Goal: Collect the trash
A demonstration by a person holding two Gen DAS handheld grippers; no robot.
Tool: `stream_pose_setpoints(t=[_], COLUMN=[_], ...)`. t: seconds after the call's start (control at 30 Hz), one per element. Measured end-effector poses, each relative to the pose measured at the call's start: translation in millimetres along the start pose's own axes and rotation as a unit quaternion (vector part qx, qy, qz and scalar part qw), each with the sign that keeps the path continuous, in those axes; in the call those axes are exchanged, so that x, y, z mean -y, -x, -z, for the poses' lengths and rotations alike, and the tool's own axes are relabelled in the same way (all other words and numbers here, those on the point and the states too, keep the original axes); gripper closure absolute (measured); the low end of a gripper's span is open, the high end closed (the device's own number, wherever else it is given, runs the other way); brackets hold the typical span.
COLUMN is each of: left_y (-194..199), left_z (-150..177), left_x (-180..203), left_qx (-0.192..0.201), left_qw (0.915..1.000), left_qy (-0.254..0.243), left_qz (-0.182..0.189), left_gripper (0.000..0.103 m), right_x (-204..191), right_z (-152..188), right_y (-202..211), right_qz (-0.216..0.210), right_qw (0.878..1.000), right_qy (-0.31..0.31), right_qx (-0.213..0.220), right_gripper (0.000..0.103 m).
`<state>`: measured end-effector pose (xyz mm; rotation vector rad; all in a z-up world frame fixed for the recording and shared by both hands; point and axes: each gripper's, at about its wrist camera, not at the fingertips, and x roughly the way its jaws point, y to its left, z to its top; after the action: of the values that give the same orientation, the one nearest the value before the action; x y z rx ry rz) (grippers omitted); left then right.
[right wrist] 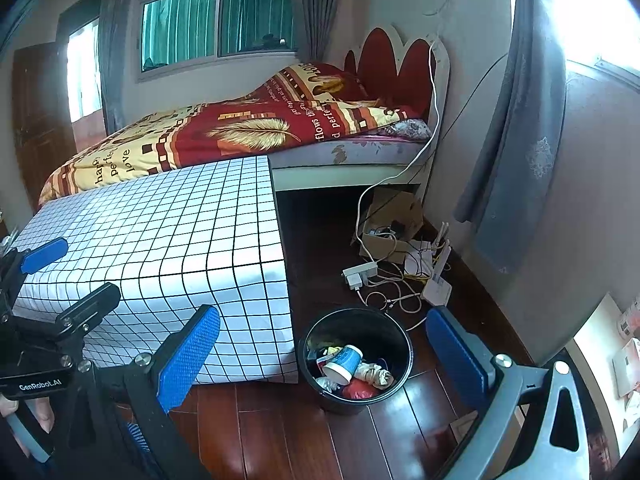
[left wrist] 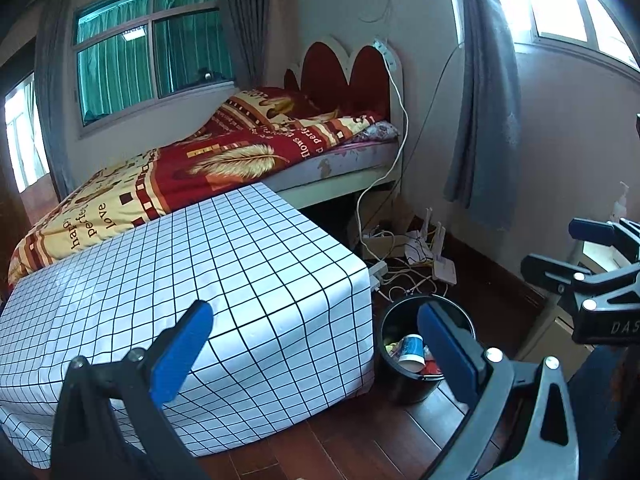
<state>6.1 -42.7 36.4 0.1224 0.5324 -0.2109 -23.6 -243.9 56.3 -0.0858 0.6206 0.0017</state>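
Trash (right wrist: 352, 368), a paper cup among wrappers, is lying in the black bin (right wrist: 394, 340) beside the checked table (right wrist: 160, 240). Both the left gripper (left wrist: 316, 344) and right gripper (right wrist: 324, 356) are hovering spread wide and empty; collecting looks finished, with only stray scraps left to check for.

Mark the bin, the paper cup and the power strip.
bin (right wrist: 394, 330): right wrist view, inner wall under the far rim.
paper cup (right wrist: 347, 361): right wrist view, blue side of the tipped cup.
power strip (right wrist: 360, 272): right wrist view, top face of the white body.
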Motion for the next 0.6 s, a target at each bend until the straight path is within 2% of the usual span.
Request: stream_pose_setpoints(t=[0.6], left_y=[-0.3], left_z=[-5.0], left_x=[2.7], left_qx=[0.003], left_qw=[1.0], left_qy=[-0.001], left_qz=[0.002], left_gripper=[0.0], right_x=[5.1], right_z=[-2.7], right_y=[-0.9], right_qz=[0.001], right_qw=[1.0], right_qy=[-0.001], right_qx=[-0.001], right_gripper=[0.0])
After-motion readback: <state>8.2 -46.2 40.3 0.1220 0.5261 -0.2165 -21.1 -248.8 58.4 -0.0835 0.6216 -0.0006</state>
